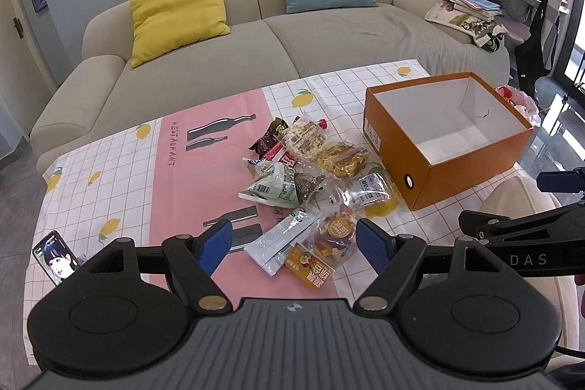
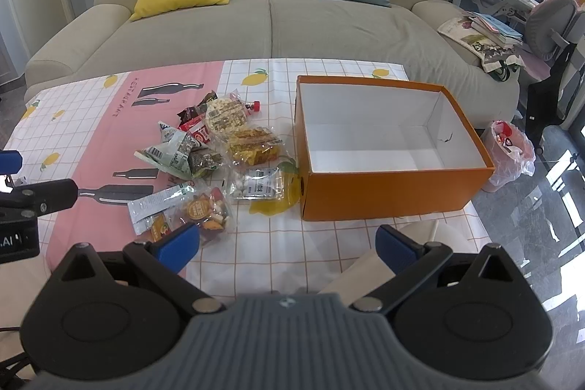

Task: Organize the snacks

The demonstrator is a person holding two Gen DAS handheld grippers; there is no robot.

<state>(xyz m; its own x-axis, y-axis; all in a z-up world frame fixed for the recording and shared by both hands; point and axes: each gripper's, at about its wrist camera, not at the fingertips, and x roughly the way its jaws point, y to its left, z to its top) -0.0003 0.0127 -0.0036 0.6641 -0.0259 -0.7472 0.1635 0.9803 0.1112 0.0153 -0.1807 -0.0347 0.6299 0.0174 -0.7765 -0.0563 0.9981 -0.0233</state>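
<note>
A pile of snack packets (image 1: pixel 310 167) lies on the tablecloth, also in the right wrist view (image 2: pixel 215 148). An open orange box (image 1: pixel 446 137) with a white, empty inside stands to its right, also in the right wrist view (image 2: pixel 387 148). My left gripper (image 1: pixel 294 243) is open and empty, just above a mixed-fruit packet (image 1: pixel 329 236) and a white stick packet (image 1: pixel 281 240) at the near end of the pile. My right gripper (image 2: pixel 289 245) is open and empty over bare cloth, in front of the box and right of the pile.
A phone (image 1: pixel 55 256) lies at the table's near left. A beige sofa (image 1: pixel 256 46) with yellow and blue cushions stands behind the table. A bin with a plastic bag (image 2: pixel 510 152) sits on the floor right of the box.
</note>
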